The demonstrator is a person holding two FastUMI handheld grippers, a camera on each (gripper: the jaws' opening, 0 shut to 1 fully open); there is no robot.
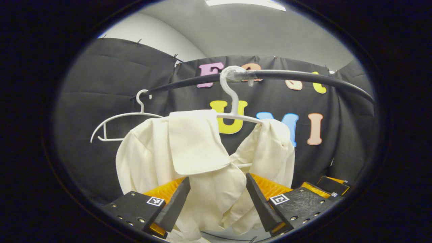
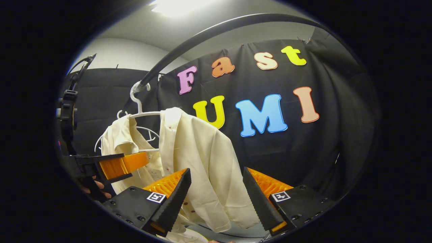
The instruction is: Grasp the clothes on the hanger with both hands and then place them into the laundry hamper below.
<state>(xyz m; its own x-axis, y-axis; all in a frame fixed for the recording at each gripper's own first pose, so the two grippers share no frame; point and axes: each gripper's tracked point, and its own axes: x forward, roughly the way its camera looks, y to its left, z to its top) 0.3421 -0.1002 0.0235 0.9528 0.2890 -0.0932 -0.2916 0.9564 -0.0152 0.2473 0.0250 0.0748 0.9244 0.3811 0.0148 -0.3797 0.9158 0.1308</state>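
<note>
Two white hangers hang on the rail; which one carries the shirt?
The nearer hanger, hooked mid-rail, carries the cream shirt. The other hanger, farther along toward the rail's end, is bare. Both grippers' jaws stand open before the shirt.

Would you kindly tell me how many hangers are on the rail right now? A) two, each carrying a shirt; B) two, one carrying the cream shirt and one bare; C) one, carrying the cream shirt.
B: on the rail, the hanger carrying the cream shirt hangs beside a bare hanger.
</note>
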